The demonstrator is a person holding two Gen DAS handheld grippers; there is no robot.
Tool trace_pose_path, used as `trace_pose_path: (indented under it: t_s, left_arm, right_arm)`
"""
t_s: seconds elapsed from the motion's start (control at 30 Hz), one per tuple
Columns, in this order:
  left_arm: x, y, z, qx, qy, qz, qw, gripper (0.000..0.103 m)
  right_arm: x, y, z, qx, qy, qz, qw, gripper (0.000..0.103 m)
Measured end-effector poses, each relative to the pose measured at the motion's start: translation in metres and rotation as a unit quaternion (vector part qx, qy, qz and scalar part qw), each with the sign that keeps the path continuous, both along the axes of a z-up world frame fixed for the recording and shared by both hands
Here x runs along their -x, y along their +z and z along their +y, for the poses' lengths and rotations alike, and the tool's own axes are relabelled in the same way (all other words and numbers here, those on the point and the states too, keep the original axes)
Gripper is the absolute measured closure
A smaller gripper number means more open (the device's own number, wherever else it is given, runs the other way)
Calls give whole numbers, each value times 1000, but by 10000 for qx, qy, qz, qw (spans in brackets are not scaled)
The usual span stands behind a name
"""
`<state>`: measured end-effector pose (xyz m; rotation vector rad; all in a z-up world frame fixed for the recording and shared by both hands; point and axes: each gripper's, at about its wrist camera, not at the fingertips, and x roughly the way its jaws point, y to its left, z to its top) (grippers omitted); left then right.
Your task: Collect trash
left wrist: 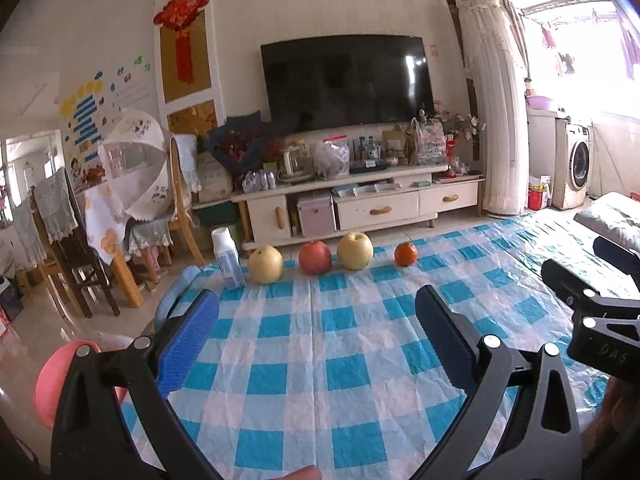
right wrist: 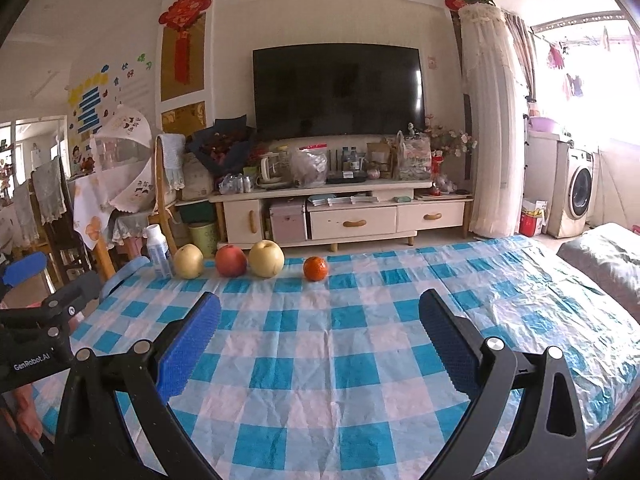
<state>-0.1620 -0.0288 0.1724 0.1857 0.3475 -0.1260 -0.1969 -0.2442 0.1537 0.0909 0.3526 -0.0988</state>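
Observation:
A small white plastic bottle with a pale blue label stands upright at the far left edge of the table, also in the right wrist view as the bottle. My left gripper hovers open over the near part of the blue-and-white checked tablecloth, with nothing between its blue pads. My right gripper is likewise open and empty over the cloth. Both grippers are well short of the bottle.
Along the far edge sit a yellow pear, a red apple, a second pear and a small orange. Beyond stand a TV cabinet, chairs at left, a green bin and a pink stool.

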Motion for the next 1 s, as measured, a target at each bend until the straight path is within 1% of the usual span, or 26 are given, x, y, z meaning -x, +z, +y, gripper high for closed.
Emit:
trace_pose_path:
  t_s: [0.17, 0.37, 0.67, 0.8, 0.9, 0.97, 1.0]
  left_arm:
    - [-1, 0, -2, -13, 29, -52, 10000, 4]
    - [-4, -4, 0, 18, 55, 15, 10000, 4]
    - [-23, -25, 4, 43, 173, 230, 9996, 4]
    - [-39, -42, 10, 199, 210, 541, 9981, 4]
    - [-60, -67, 11, 91, 385, 886, 9953, 4]
    - [-75, -84, 11, 79, 502, 1164, 9919, 4]
    - [-85, -94, 11, 125, 564, 1360, 9890, 4]
  right_arm:
    - [-2, -4, 3, 70, 30, 61, 10000, 5]
    - [-10, -11, 8, 155, 84, 177, 9997, 5]
    - [-26, -32, 21, 240, 212, 456, 9984, 5]
    - [-43, -50, 24, 148, 291, 760, 9966, 5]
    - [-57, -66, 24, 0, 324, 1081, 9936, 5]
    - [-76, -85, 28, -36, 352, 1534, 9875, 5]
    - [-81, -92, 29, -33, 342, 1658, 9856, 5]
